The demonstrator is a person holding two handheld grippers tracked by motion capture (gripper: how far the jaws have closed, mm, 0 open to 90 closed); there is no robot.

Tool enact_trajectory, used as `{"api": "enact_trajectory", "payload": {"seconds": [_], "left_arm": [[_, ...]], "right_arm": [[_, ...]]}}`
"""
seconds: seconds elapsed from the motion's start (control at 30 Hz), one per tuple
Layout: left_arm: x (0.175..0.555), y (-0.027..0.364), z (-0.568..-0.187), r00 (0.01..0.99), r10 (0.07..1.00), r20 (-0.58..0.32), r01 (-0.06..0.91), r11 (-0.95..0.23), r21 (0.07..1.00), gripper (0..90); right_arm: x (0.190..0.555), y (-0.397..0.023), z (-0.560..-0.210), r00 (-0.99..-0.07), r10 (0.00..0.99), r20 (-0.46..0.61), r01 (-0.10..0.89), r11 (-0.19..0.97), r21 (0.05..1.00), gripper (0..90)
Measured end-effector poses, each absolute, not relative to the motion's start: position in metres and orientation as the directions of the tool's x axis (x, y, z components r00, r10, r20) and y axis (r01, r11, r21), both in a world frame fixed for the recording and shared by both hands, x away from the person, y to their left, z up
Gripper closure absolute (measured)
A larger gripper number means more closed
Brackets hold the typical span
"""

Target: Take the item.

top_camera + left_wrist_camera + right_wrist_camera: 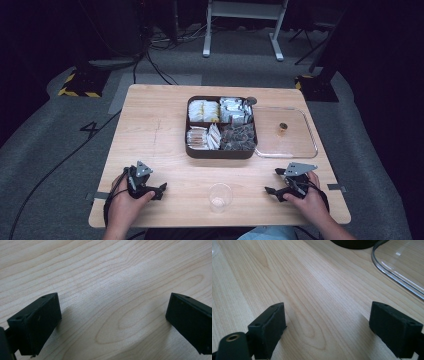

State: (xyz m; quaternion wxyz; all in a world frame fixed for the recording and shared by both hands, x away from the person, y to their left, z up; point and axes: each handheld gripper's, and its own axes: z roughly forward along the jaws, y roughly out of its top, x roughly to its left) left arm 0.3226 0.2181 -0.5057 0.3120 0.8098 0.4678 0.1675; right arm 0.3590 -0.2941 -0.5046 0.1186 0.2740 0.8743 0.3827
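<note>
Two grippers rest low on your counter (150, 125), the left gripper (159, 191) and the right gripper (274, 181), each with jaws spread wide over bare wood and nothing between them. Between them, near your edge, stands a clear plastic cup (220, 196). Beyond the cup sits a dark tray (221, 153) of packets in four compartments, with a clear lid (287, 133) lying flat just right of the tray.
</note>
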Motion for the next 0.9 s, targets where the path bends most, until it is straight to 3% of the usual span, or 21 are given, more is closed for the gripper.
{"api": "enact_trajectory", "payload": {"seconds": [0.2, 0.3, 0.43, 0.53, 0.63, 0.9], "left_arm": [[0.322, 0.212, -0.505, 0.447, 0.894, -0.025, 0.667, -0.315, 0.675, 3.4], [0.323, 0.213, -0.503, 0.476, 0.879, -0.018, 0.641, -0.332, 0.692, 19.4], [0.322, 0.214, -0.495, 0.467, 0.884, -0.027, 0.648, -0.321, 0.691, 30.0], [0.321, 0.214, -0.488, 0.458, 0.889, -0.021, 0.639, -0.312, 0.702, 31.0], [0.322, 0.209, -0.471, 0.458, 0.877, -0.149, 0.662, -0.224, 0.715, 33.4], [0.329, 0.198, -0.443, 0.441, 0.894, -0.084, 0.615, -0.233, 0.754, 33.1]], "right_arm": [[0.360, -0.293, -0.505, -0.819, 0.574, -0.001, 0.389, 0.557, 0.734, 13.7], [0.360, -0.293, -0.505, -0.819, 0.573, -0.001, 0.388, 0.557, 0.734, 13.7], [0.360, -0.293, -0.505, -0.819, 0.573, -0.001, 0.388, 0.557, 0.734, 13.8], [0.360, -0.293, -0.505, -0.819, 0.573, -0.001, 0.388, 0.556, 0.735, 13.8], [0.360, -0.293, -0.505, -0.822, 0.570, -0.001, 0.386, 0.558, 0.735, 13.8], [0.360, -0.293, -0.505, -0.822, 0.570, -0.001, 0.386, 0.558, 0.735, 13.8]]}}
